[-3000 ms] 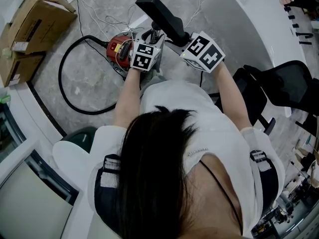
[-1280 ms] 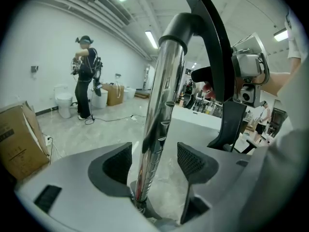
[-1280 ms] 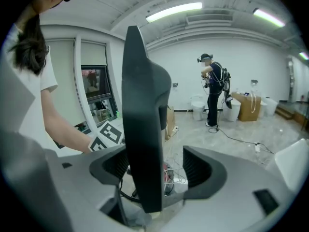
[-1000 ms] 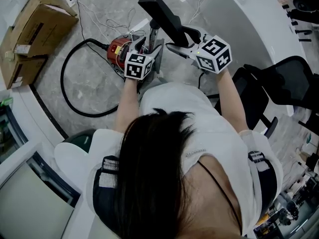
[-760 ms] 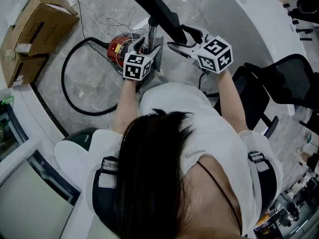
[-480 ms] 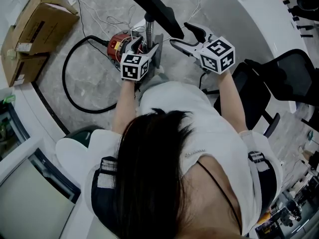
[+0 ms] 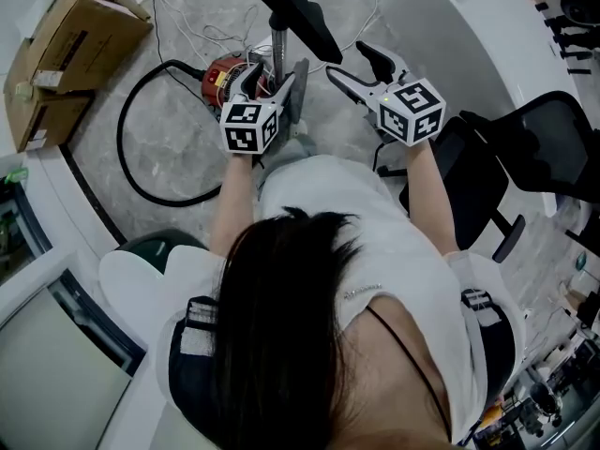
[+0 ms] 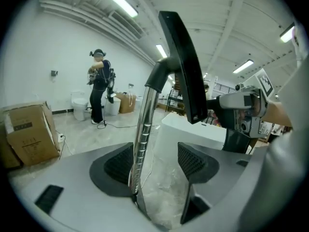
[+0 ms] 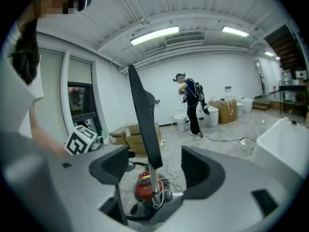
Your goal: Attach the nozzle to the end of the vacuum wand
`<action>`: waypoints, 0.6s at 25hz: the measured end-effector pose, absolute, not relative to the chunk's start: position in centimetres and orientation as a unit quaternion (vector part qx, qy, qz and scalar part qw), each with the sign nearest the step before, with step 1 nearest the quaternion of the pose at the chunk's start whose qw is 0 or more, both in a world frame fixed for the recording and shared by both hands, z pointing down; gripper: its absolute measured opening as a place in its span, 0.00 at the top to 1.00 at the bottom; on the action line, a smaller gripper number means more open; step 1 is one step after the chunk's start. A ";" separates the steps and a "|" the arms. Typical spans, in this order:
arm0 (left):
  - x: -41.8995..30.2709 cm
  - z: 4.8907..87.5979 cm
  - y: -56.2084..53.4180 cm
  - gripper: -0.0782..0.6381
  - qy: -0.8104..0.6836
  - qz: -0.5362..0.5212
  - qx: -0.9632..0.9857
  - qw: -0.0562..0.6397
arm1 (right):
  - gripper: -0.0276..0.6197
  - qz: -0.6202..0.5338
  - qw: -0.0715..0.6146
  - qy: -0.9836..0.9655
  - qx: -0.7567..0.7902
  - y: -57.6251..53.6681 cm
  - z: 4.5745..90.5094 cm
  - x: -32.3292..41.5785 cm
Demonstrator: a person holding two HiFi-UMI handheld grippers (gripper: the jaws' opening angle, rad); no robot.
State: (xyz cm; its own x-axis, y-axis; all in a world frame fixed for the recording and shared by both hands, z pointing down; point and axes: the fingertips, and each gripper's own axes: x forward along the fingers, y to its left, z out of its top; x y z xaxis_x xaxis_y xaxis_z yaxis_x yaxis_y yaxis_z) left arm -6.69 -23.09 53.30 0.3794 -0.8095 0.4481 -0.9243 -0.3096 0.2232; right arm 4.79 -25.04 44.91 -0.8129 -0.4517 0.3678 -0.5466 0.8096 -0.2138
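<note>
The nozzle sits atop the wand, which leans on one pad of the spread left tool. The right tool is spread, empty. Nothing pinches the wand, so it could tip over

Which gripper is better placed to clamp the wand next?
Left. The wand stands between the open jaws of the left gripper, beside one pad. The right gripper is open, clear of the nozzle.

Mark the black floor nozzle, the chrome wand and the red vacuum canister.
Black flat floor nozzle [image 7: 291, 12]: head view, top face.
Chrome metal wand [image 8: 143, 129]: left gripper view, mid shaft.
Red round vacuum canister [image 7: 217, 82]: head view, top shell.
</note>
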 end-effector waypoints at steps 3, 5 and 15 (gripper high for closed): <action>-6.3 52.3 -22.5 0.49 -0.542 0.132 0.803 0.208 | 0.42 0.163 0.142 -0.939 0.269 -24.7 44.8 4.9; -6.1 51.6 -22.1 0.49 -0.544 0.127 0.804 0.205 | 0.42 0.165 0.138 -0.937 0.274 -24.6 44.8 5.1; -6.2 49.0 -21.2 0.51 -0.583 0.096 0.776 0.220 | 0.42 0.158 0.149 -0.919 0.329 -23.6 45.6 6.3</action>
